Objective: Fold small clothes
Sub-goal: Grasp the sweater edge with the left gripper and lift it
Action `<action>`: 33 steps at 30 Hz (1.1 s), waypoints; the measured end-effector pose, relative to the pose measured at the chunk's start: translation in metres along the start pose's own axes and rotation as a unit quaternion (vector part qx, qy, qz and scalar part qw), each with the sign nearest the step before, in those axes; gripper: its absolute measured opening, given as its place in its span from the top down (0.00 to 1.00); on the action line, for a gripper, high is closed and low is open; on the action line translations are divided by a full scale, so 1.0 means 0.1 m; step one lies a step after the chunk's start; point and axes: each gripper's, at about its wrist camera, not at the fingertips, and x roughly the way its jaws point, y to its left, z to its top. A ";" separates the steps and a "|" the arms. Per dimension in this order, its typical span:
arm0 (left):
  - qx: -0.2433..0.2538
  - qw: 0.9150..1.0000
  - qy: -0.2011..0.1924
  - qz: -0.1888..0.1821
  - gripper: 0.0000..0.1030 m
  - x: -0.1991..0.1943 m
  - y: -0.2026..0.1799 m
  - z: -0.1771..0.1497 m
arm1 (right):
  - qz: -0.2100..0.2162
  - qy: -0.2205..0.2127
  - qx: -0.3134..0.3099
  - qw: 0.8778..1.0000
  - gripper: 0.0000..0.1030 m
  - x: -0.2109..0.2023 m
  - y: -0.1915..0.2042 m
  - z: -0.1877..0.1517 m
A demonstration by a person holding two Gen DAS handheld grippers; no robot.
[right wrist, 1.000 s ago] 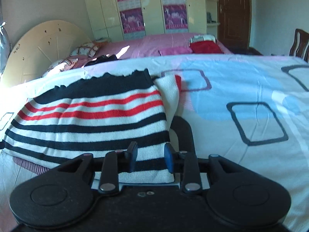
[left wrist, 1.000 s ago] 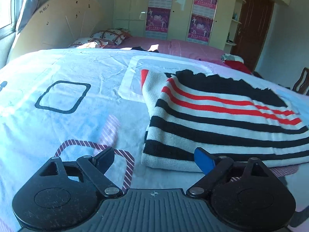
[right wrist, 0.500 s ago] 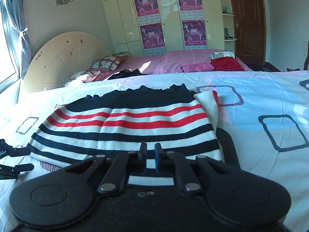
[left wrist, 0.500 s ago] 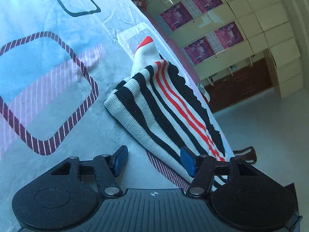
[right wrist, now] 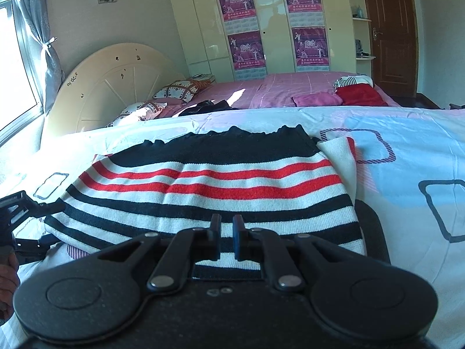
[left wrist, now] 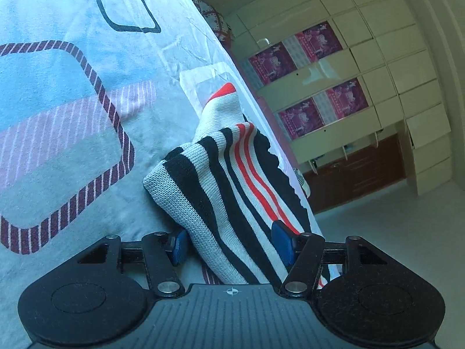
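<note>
Left tool (left wrist: 231, 244) first: we see it rolled onto its side, its jaws just drawn in and clamped on the folded side edge of the striped sweater (left wrist: 221, 180), one blue pad (left wrist: 178, 245) tucked against the underside and the other lying on top. Our right tool (right wrist: 226, 232) sits over the sweater's near hem with its jaws drawn together to a thin slit; we cannot tell whether any knit is pinched in it.

Across the far wall we see a cream wardrobe (right wrist: 261, 29) with four purple posters (right wrist: 247, 49) on its doors, and a brown door (right wrist: 389, 29) to its right. We work on a bed under a pale blue and white sheet (right wrist: 407, 151) printed with rounded squares. Behind it lies a second bed in a pink cover (right wrist: 290, 87), with a rounded cream headboard (right wrist: 110, 87) at its left.

The sweater, knitted in black, white and red stripes, lies folded on the printed sheet, its black band farthest from us and a white flap with a red edge showing at its right side. Where the left tool grips it, the corner stands lifted off the sheet.

On the pink bed we see patterned pillows (right wrist: 177, 90), a red garment (right wrist: 360, 94) and a pink cushion (right wrist: 315, 99) just beside it. A hand (right wrist: 7, 270) shows at the left edge of the right wrist view.
</note>
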 end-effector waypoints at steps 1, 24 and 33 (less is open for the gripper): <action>0.002 1.000 -0.002 -0.002 0.42 0.03 -0.01 0.00 | 0.002 0.001 0.000 1.000 0.91 0.02 0.00 0.00; 0.002 1.000 -0.026 -0.010 0.86 0.25 0.09 0.23 | 0.053 0.019 -0.046 0.997 0.91 0.65 0.41 0.29; 0.002 1.000 -0.015 -0.009 0.86 0.30 0.20 0.26 | 0.043 0.053 -0.060 0.996 0.94 0.99 0.47 0.26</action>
